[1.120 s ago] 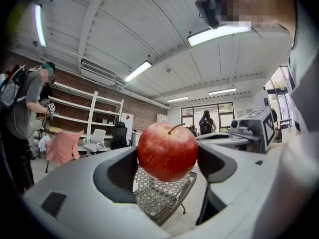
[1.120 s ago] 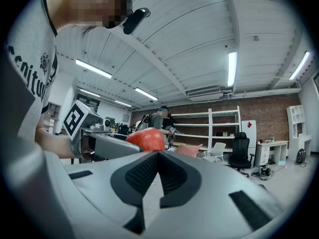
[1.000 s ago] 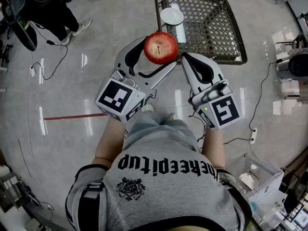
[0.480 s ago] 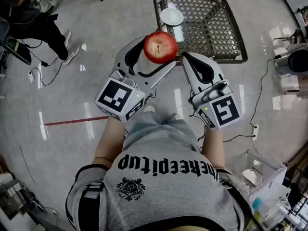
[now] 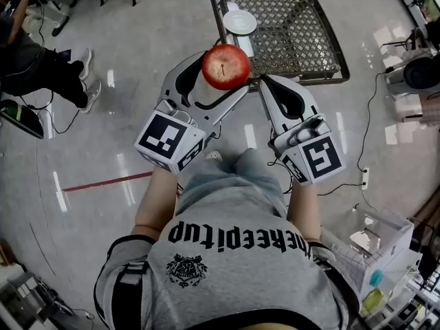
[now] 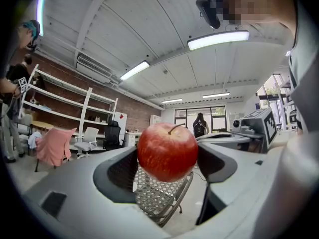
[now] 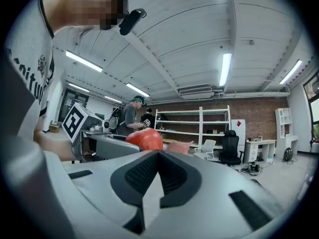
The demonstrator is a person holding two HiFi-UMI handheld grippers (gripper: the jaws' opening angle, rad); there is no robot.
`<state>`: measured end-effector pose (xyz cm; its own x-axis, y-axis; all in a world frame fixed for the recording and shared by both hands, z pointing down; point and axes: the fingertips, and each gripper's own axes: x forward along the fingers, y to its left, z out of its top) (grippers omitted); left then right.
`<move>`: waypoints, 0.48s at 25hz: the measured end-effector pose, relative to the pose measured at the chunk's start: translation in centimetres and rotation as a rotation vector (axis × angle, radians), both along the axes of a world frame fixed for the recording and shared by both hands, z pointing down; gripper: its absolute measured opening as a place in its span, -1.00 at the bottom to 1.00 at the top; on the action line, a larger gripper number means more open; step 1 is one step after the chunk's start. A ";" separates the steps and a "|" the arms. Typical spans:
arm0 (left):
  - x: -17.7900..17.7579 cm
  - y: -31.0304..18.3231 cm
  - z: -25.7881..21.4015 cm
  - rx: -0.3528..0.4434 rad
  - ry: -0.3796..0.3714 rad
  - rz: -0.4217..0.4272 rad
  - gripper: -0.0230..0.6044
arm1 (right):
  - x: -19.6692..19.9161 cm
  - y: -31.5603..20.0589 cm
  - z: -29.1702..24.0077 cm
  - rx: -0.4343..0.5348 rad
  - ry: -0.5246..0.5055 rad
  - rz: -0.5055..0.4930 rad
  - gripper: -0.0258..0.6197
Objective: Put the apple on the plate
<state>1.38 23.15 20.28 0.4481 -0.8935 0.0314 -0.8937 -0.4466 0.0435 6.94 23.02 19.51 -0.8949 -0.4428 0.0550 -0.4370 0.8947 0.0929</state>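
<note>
apple (image 5: pixel 225 67) is clamped betw. the 2 jaws of l gripper (image 5: pixel 225 75); r gripper (image 5: pixel 264 81) jaws are pressed together, empty. plate (image 5: pixel 239 22) is set in wire basket (image 5: pixel 306 36).

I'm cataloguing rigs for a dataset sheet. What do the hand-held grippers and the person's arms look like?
Both the left hand-held gripper and the right hand-held gripper are light grey plastic shells with black textured pads. Each ends in a white cube bearing black square markers. The person wears a grey short-sleeved T-shirt with black print.
</note>
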 end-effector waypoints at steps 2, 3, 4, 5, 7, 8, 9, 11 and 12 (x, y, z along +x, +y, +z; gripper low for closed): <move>0.1 0.0 0.2 0.000 0.008 0.001 0.36 | 0.2 -0.1 0.2 0.000 0.006 0.005 -0.91; 0.2 -0.1 0.2 0.001 0.008 0.000 0.36 | 0.4 -0.2 0.1 -0.002 0.004 0.008 -0.91; 0.3 -0.2 0.2 0.001 0.008 0.000 0.36 | 0.5 -0.4 0.0 -0.003 0.001 0.010 -0.91; 0.3 -0.3 0.2 0.001 0.007 -0.001 0.36 | 0.6 -0.6 0.0 -0.004 -0.001 0.012 -0.91; 0.2 -0.6 0.2 -0.003 0.002 -0.004 0.36 | 0.4 -1.1 -0.1 -0.005 -0.003 0.011 -0.91; 0.0 -0.8 0.3 -0.005 -0.002 -0.007 0.36 | 0.2 -1.4 0.0 -0.004 -0.003 0.007 -0.91; -0.3 -1.0 0.4 -0.006 -0.004 -0.010 0.36 | -0.2 -1.6 0.1 -0.005 -0.003 0.003 -0.91; -0.8 -1.6 0.6 -0.006 -0.005 -0.019 0.36 | -0.7 -2.2 0.2 -0.007 -0.005 -0.007 -0.91; -1.0 -2.0 0.6 -0.005 -0.005 -0.023 0.36 | -0.9 -2.6 0.3 -0.007 -0.006 -0.012 -0.91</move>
